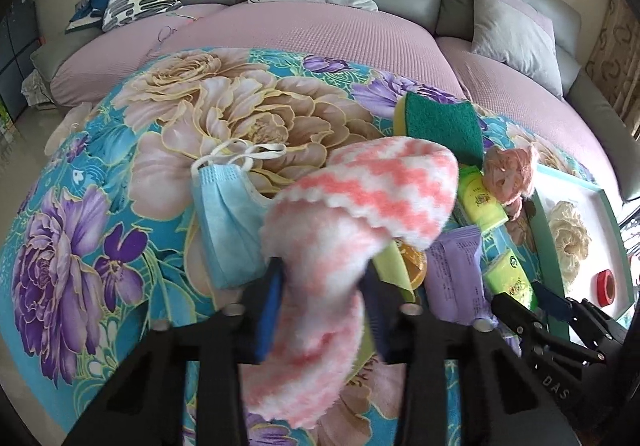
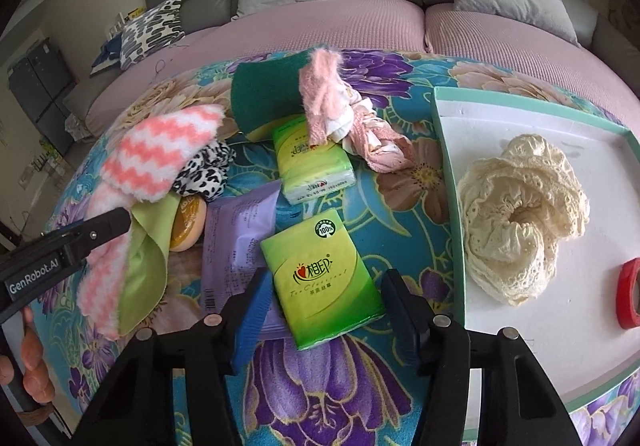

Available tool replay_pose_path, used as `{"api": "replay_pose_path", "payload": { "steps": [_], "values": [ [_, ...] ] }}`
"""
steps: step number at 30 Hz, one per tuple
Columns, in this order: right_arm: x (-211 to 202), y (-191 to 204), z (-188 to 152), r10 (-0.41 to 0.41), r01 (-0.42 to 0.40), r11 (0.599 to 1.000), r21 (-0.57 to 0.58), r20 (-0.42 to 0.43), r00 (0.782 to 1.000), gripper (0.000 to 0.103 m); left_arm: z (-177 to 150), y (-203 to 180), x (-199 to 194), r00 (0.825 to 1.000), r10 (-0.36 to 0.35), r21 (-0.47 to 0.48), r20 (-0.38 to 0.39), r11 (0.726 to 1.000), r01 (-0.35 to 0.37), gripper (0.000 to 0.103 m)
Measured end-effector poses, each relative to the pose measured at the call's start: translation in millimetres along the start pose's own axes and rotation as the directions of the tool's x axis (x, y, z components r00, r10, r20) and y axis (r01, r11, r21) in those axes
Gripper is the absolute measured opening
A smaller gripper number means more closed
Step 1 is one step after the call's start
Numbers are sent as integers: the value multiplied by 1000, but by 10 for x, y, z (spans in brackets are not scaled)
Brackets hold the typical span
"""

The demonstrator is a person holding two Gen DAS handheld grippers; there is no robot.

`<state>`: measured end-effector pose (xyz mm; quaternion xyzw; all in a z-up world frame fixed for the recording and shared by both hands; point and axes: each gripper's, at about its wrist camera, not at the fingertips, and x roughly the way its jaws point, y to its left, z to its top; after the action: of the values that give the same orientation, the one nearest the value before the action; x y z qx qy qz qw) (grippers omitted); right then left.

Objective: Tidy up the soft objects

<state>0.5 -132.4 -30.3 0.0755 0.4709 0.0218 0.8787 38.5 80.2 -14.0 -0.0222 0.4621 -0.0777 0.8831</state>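
Your left tongs (image 1: pixel 320 282) are clamping the pink-and-white zigzag fleece cloth (image 1: pixel 360 198), holding it lifted above the floral tabletop (image 1: pixel 100 186) beside a blue face mask (image 1: pixel 228 214). "GenRobot.AI" is showing on that tool's side in the right wrist view. Your right tongs (image 2: pixel 328 314) are standing wide open, gripping nothing, flanking a green tissue pack (image 2: pixel 320 282) marked "100%", with what seems to read "Tea Classical". A second green tissue pack (image 2: pixel 312 162) is lying further back. The cream lace piece (image 2: pixel 520 214) is sitting in the white tray (image 2: pixel 452 186).
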Motion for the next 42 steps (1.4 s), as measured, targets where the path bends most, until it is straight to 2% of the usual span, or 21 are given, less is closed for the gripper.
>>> {"api": "replay_pose_path", "payload": {
  "steps": [3, 10, 12, 20, 26, 34, 38, 42],
  "values": [
    [-6, -32, 0, 8, -8, 1000, 20, 0, 1000, 58, -1, 3, -1, 1000, -8, -4, -1, 1000, 8, 22],
    [-17, -63, -6, 15, -15, 999, 36, 3, 1000, 58, 3, 17, -6, 1000, -11, -18, -1, 1000, 11, 18],
    [-18, -70, -8, 17, -17, 999, 41, 4, 1000, 58, 6, 19, -6, 1000, -13, -19, 0, 1000, 13, 13],
    [-21, -82, -8, 17, -17, 999, 45, 7, 1000, 58, 17, 43, -66, 999, -25, -41, 24, 999, 26, 10],
    [-153, -155, 12, 40, -45, 995, 85, 62, 997, 57, 77, 59, -327, 993, -35, -53, 114, 998, 41, 9],
    [-527, -302, 47, 40, -69, 987, 146, 193, 980, 56, 161, 20, -787, 965, -53, -43, 255, 997, 66, 9],
    [-652, -396, 58, 19, -57, 984, 170, 220, 975, 56, 205, -58, -914, 954, -75, -22, 289, 996, 86, 9],
    [-794, -551, 43, -46, -5, 979, 206, 242, 969, 56, 251, -209, -955, 950, -102, 10, 294, 995, 104, 9]
  ]
}}
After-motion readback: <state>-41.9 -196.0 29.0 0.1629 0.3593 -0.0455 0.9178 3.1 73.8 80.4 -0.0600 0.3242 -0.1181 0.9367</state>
